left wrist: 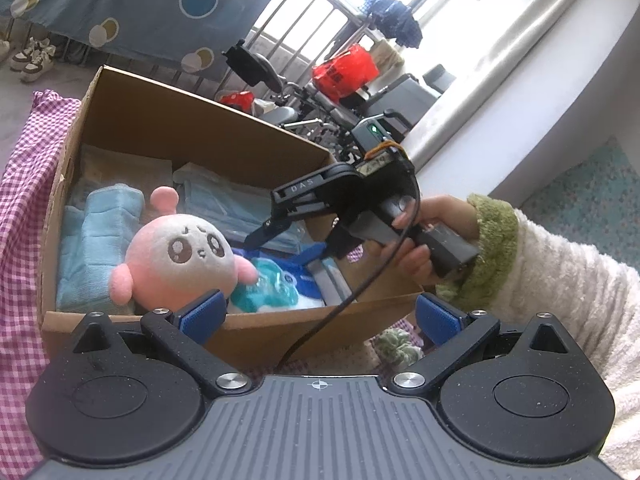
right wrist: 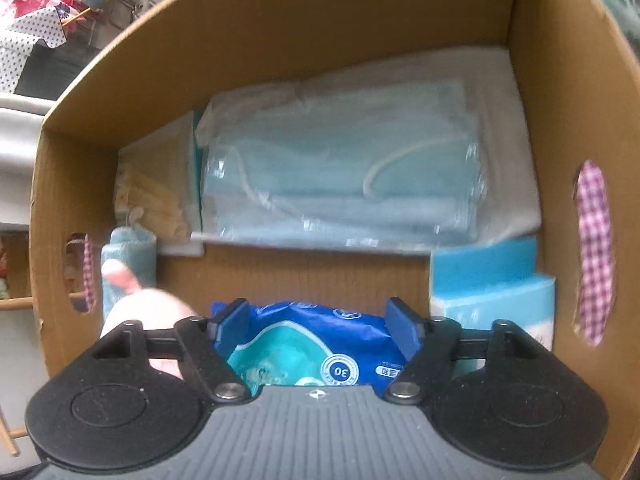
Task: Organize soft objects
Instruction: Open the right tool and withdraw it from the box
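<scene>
Left claw [left wrist: 320, 316]: black speckled housing, grey ribbed centre plate with a small crosshair mark, silver screws at the linkage pivots, blue ribbed pads [left wrist: 204, 312]. Right claw [right wrist: 318, 326]: same build; seen from the left wrist view, black body lettered "DAS", green indicator light, black cable. Sleeve [left wrist: 560, 280]: fluffy cream-white with green knitted cuff.

Readable markings, as seen from beside the cardboard box [left wrist: 224, 332]:

- Right hand-held gripper [left wrist: 288, 220]: raised letters "DAS" on the black upper arm, seen from the left wrist view.
- Blue wipes pack [right wrist: 320, 344], lying at the near wall of the box: the number "30" in a white round badge, seen upside down from the right wrist view. A white label beside the badge carries small print too blurred to read.
</scene>
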`<action>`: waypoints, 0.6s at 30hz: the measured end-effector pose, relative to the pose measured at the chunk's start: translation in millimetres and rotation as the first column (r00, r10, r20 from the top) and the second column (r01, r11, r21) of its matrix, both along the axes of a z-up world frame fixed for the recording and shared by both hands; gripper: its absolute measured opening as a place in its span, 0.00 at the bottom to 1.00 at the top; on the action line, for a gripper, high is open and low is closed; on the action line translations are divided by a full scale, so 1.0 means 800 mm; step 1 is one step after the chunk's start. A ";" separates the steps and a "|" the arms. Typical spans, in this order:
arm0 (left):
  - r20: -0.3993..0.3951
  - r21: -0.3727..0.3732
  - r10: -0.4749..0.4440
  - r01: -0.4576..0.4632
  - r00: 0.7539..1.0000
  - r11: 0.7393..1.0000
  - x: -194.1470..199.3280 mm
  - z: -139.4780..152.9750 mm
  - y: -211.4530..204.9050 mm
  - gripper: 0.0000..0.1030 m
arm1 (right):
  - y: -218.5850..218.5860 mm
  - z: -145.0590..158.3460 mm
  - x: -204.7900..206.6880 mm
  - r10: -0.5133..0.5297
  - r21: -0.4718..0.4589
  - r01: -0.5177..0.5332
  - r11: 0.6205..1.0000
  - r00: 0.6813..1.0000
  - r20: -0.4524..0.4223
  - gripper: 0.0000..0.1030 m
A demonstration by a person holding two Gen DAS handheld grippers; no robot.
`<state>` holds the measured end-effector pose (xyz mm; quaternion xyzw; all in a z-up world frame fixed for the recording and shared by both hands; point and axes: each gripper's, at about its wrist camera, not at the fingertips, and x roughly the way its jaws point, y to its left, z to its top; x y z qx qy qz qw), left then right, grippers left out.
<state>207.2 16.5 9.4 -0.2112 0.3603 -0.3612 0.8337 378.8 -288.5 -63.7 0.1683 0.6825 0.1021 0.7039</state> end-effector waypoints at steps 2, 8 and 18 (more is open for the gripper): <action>0.000 0.002 -0.002 0.002 1.000 1.000 0.000 0.000 -0.001 0.99 | 0.000 0.001 -0.005 0.012 0.008 -0.012 1.000 1.000 -0.009 0.78; 0.002 0.008 -0.005 0.005 1.000 1.000 -0.002 0.000 -0.002 0.99 | 0.009 0.045 -0.016 0.080 -0.110 -0.060 0.992 0.978 0.190 0.77; 0.003 0.003 -0.006 0.006 1.000 1.000 -0.004 -0.001 0.001 0.99 | -0.022 0.036 -0.052 0.021 -0.056 -0.017 0.998 0.997 0.078 0.60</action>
